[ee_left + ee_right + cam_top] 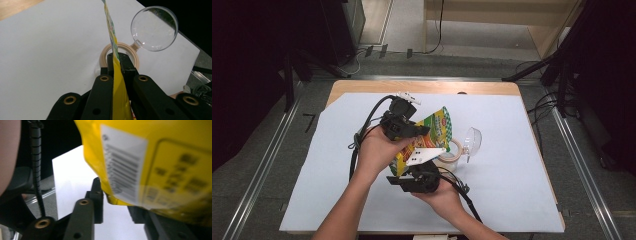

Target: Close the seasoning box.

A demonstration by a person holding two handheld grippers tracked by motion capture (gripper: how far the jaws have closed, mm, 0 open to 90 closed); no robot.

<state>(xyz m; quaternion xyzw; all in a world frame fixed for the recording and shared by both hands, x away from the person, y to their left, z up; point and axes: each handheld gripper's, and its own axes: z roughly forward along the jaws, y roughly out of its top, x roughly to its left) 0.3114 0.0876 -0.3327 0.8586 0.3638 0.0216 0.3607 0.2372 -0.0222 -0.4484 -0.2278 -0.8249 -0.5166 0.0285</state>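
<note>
left tongs [117, 62]: clamped on edge of yellow snack bag [116, 82], bag held edge-on
right tongs [117, 195]: jaws apart, bag's lower corner sits between them, not pinched yet
bag location: in the air above white worktop [337, 165], over tape roll [105, 53] and clear lens [154, 28]
step: likely handover or two-handed grip on bag
next: right tongs need to close on corner before any pull
</note>
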